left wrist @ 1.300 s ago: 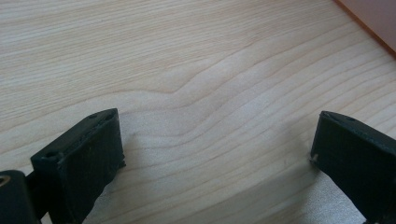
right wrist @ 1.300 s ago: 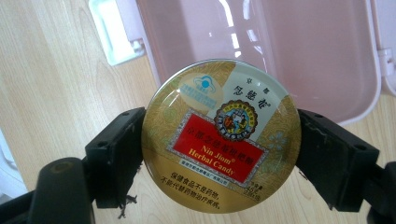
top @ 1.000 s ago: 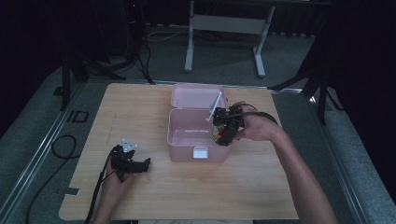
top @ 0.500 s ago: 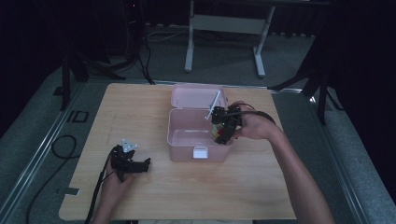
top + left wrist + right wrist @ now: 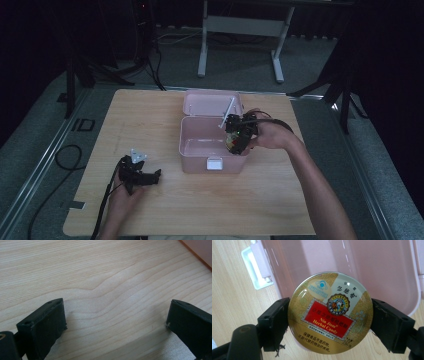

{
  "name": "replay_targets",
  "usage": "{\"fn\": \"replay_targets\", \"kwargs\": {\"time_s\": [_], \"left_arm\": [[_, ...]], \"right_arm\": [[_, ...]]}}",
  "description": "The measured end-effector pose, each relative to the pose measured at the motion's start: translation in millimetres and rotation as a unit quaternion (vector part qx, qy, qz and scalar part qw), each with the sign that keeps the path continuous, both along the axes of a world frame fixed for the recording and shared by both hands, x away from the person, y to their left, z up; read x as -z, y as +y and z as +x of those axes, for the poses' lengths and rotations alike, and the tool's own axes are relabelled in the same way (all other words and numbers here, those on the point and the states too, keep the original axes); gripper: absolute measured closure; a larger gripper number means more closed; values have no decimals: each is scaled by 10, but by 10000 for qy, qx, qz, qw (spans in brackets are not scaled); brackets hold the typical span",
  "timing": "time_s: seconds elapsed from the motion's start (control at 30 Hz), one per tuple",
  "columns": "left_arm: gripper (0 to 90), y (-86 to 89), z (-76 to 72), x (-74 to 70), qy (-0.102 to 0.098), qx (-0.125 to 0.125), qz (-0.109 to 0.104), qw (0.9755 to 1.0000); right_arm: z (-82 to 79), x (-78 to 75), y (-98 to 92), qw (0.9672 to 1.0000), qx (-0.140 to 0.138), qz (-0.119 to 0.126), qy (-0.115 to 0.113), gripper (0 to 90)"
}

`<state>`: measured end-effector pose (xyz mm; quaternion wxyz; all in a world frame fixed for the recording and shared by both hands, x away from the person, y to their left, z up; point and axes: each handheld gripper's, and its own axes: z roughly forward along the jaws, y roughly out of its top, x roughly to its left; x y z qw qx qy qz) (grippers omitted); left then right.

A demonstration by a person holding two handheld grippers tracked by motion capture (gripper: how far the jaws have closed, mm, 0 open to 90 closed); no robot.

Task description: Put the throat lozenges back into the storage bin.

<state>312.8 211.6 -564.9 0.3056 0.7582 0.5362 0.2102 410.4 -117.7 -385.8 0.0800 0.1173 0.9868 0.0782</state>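
Observation:
A round gold candy tin (image 5: 330, 312) with a red label sits between the jaws of my right gripper (image 5: 329, 323), which is shut on it. It hangs over the right front rim of an open pink box (image 5: 200, 145) in the middle of the table; the same box (image 5: 372, 272) lies below the tin in the right gripper view. In the high view the right gripper (image 5: 237, 138) is at the box's right wall. My left gripper (image 5: 145, 176) rests on the wood at the front left, open, with bare table between its jaws (image 5: 117, 322).
The box's lid (image 5: 210, 102) lies open behind it, and a white latch (image 5: 214, 163) sits on its front wall. A white latch (image 5: 258, 267) also appears at the upper left of the right gripper view. Cables trail off the table's left edge (image 5: 65, 155).
My right gripper with the tin has shifted slightly left and down toward the box's interior. The left gripper has stayed put.

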Motion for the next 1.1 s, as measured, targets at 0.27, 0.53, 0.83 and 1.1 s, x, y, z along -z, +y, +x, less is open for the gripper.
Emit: {"fn": "replay_targets", "kwargs": {"time_s": [0.27,0.53,0.83,1.1], "left_arm": [[25,0,0,0,-3,-1,0,10000],[25,0,0,0,2,-1,4,10000],[25,0,0,0,0,-1,3,10000],[25,-1,0,0,0,-4,2,10000]], "right_arm": [[7,-44,-6,9998,17,192,-92,143],[-11,-124,-94,9993,90,260,-264,143],[-150,-199,-265,9986,154,337,-388,146],[-300,-150,-450,9973,276,517,-450,146]]}}
